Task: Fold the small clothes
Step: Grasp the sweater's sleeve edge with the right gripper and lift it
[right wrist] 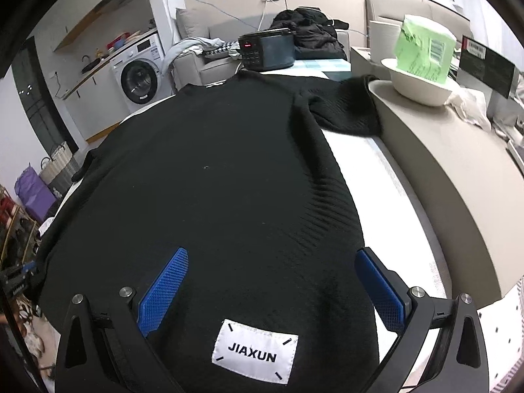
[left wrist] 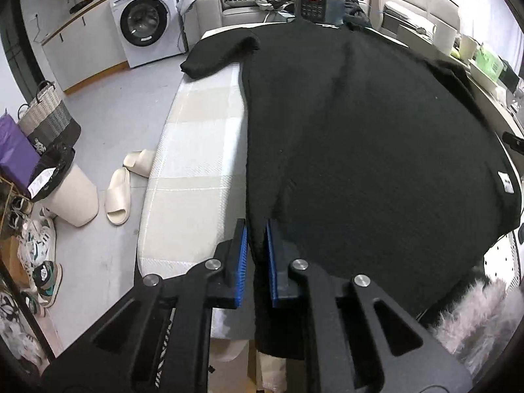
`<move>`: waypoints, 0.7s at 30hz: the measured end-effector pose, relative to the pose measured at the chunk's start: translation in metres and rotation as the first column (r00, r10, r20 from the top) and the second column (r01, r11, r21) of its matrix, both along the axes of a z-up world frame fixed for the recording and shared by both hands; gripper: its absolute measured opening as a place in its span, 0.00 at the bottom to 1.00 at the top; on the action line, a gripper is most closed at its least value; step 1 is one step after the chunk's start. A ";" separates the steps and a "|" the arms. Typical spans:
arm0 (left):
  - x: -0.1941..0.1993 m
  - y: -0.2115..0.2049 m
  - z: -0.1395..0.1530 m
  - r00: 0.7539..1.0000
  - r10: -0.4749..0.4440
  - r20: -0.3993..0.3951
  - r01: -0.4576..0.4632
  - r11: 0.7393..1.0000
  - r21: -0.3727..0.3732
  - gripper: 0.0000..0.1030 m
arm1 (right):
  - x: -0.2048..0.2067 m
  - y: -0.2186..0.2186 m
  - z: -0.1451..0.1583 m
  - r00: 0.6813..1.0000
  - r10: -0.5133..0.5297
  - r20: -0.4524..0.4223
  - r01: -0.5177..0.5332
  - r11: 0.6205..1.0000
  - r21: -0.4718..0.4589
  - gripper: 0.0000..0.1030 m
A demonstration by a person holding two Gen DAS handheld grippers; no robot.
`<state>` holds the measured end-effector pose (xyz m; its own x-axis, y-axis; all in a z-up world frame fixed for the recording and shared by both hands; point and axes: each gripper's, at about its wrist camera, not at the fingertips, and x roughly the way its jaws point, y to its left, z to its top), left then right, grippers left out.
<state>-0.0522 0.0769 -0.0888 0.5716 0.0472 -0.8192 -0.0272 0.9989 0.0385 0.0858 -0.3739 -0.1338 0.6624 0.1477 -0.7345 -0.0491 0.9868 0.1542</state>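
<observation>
One white JIAXUN label (right wrist: 254, 351) lies between the wide-open right hand-held gripper (right wrist: 271, 281) blades.

The sweater (right wrist: 213, 180) is matt black knit cloth with a ribbed texture, bearing a white woven label (right wrist: 254, 353). The fingers (right wrist: 163, 290) carry blue, rough-gridded plastic pads on matt black frames with shiny metal bolts (left wrist: 299, 264).

Both grippers (left wrist: 257, 229) (right wrist: 271, 257) – black frames, blue ribbed pads, silver screws.
</observation>
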 end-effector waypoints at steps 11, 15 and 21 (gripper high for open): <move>0.009 0.011 0.034 0.981 0.081 0.173 -0.064 0.993 -0.102 0.79 | 0.027 -0.037 0.010 0.990 -0.137 0.043 0.129 0.981 0.145 1.00; 0.040 -0.001 0.048 0.977 0.074 0.200 -0.047 0.989 -0.138 0.84 | 0.053 -0.062 0.025 0.964 -0.254 0.082 0.230 0.946 0.229 0.98; 0.090 -0.025 0.059 0.970 0.067 0.235 -0.010 0.972 -0.235 0.99 | 0.116 -0.082 0.025 0.941 -0.336 0.039 0.319 0.920 0.226 0.85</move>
<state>0.0378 0.0518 -0.0299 0.7535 -0.1010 -0.6496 -0.0457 0.9777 -0.2050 0.2014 -0.4556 -0.1084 0.7528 0.0604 -0.6555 0.2517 0.8937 0.3715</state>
